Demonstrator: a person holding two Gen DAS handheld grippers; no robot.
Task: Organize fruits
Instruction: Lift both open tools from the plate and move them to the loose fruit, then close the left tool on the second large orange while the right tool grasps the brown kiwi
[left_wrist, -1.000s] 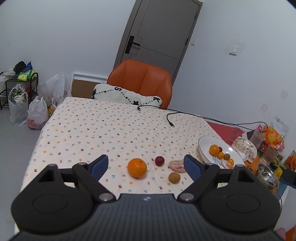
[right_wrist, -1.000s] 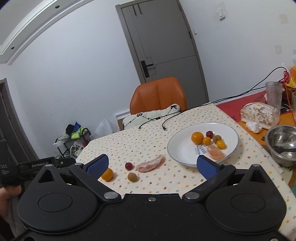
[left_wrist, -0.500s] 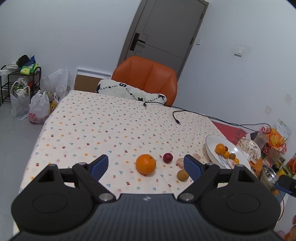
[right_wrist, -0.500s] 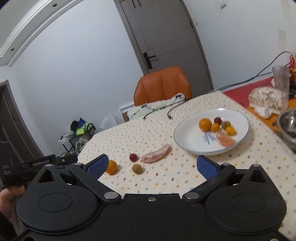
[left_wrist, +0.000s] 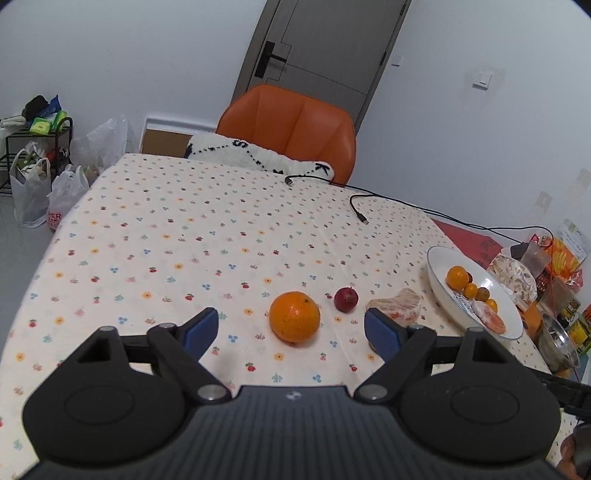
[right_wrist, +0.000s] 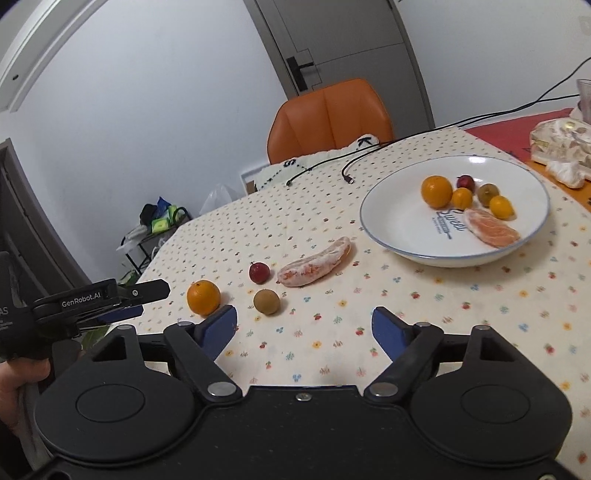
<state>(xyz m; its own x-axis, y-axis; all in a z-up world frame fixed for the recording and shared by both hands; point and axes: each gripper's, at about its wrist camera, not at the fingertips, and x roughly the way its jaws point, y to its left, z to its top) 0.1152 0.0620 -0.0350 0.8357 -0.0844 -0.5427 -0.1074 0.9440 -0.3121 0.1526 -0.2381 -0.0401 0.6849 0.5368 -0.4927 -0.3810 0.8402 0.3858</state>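
In the left wrist view, the left gripper (left_wrist: 291, 328) is seen with its blue-padded fingers spread wide and nothing held, hovering over the near edge of the table covered in a cream flower-print cloth (left_wrist: 184, 236). One large round orange (left_wrist: 294, 321) lies on the cloth between the fingers, untouched. Just beyond it to the right lie one small dark red round fruit (left_wrist: 346, 299) and one peeled pinkish citrus segment (left_wrist: 397, 310). A white round plate with a blue rim (left_wrist: 436, 258) is seen near the right edge, its contents foreshortened. An orange padded chair (left_wrist: 295, 129) at the far edge and a wall switch are also shown here. In the right wrist view, the right gripper (right_wrist: 304, 326) is likewise held wide apart and empty above the near edge. A fourth loose item is revealed here: one small brown round fruit (right_wrist: 266, 301), hidden behind the left gripper's right finger in the other view, lying near the orange and the red fruit. The plate's contents can be counted: one orange, two small yellow-orange fruits, one red fruit, one olive-brown fruit and one peeled segment, six in all, beside printed lettering. The left gripper is seen from the side at the table's left edge, held by a hand (right_wrist: 18, 376). Two black cables (right_wrist: 369, 155) are laid across the far edge.
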